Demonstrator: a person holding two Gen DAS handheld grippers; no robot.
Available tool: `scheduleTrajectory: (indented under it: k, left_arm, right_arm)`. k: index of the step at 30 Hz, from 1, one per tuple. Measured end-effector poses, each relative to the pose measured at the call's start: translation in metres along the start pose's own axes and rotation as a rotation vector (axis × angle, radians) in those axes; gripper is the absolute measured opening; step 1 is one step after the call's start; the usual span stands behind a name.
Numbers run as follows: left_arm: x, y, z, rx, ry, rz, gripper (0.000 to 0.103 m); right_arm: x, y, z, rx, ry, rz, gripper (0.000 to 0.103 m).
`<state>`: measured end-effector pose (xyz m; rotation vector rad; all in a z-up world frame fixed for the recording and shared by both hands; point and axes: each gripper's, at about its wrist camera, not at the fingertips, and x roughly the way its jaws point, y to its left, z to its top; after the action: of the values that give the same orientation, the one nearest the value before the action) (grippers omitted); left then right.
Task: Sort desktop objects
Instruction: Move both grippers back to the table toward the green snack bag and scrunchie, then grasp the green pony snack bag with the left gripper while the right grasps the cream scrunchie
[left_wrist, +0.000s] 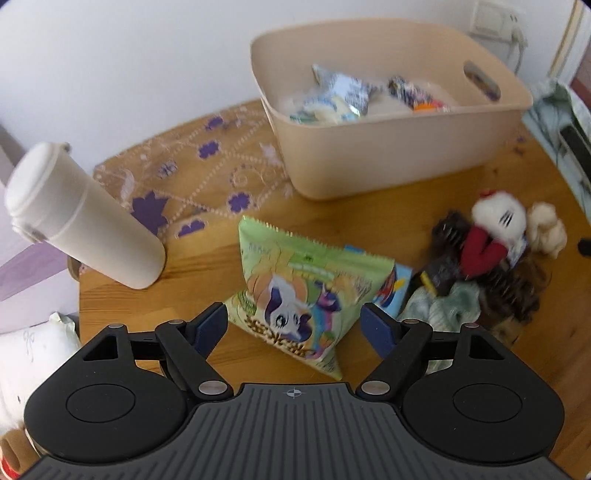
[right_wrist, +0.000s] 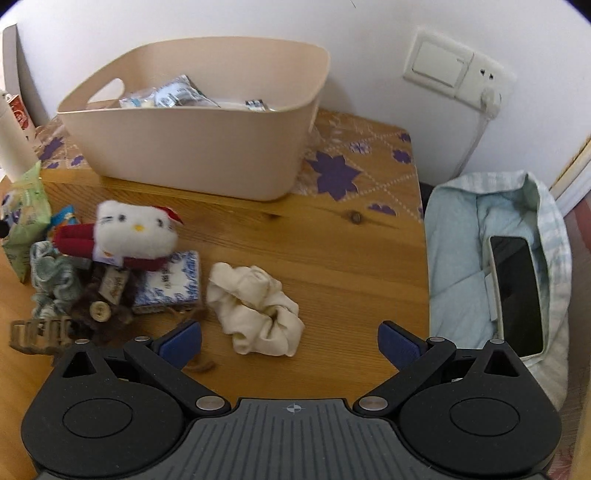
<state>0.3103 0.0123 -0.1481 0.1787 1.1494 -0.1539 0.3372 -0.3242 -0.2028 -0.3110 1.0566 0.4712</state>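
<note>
A green cartoon snack bag (left_wrist: 295, 291) lies on the wooden table, between the open fingers of my left gripper (left_wrist: 293, 328), which hovers just before it. The beige bin (left_wrist: 388, 147) behind holds several packets. In the right wrist view my right gripper (right_wrist: 290, 345) is open and empty, with a cream scrunchie (right_wrist: 255, 310) just ahead between its fingers. Left of that lie a white cat plush (right_wrist: 135, 230), a blue-white tissue pack (right_wrist: 170, 282), a brown scrunchie (right_wrist: 98, 310) and a green scrunchie (right_wrist: 50, 280). The bin (right_wrist: 192, 147) stands behind.
A white tumbler (left_wrist: 85, 218) stands at the left on the table. A purple-flowered cloth (left_wrist: 192, 173) lies under the bin. A pale blue bag (right_wrist: 495, 266) with a dark tablet (right_wrist: 517, 295) sits off the table's right edge. A wall socket (right_wrist: 458, 74) is behind.
</note>
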Motion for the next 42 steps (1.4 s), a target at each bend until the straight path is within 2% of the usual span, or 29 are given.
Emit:
scheduleTrajectory:
  k: [5,11,14,19,30,32,37,42]
  left_arm:
    - [0.017,0.007,-0.002,0.064,0.040,-0.053,0.080]
    - [0.041,0.003,0.005,0.183,0.068,-0.081,0.082]
    - [0.053,0.001,0.012,0.199,0.085,-0.086,0.083]
    - [0.067,-0.002,0.023,0.230,0.066,-0.064,0.085]
    - [0.099,-0.009,0.047,0.257,0.056,0.009,0.087]
    - [0.101,-0.010,0.050,0.251,0.047,0.011,0.087]
    - [0.106,-0.007,0.057,0.204,0.043,-0.013,0.085]
    - [0.105,-0.007,0.055,0.200,0.026,-0.026,0.079]
  right_arm:
    - [0.016,-0.013,0.000,0.023,-0.003,0.041,0.103]
    - [0.035,-0.012,0.009,-0.036,0.029,0.096,0.103]
    - [0.045,-0.009,0.014,-0.057,0.041,0.102,0.103]
    - [0.056,-0.004,0.019,-0.077,0.045,0.098,0.103]
    - [0.070,0.005,0.024,-0.109,0.074,0.119,0.089]
    - [0.071,0.006,0.025,-0.109,0.080,0.129,0.084]
    - [0.072,0.011,0.025,-0.131,0.083,0.123,0.083]
    - [0.070,0.010,0.027,-0.132,0.072,0.133,0.063]
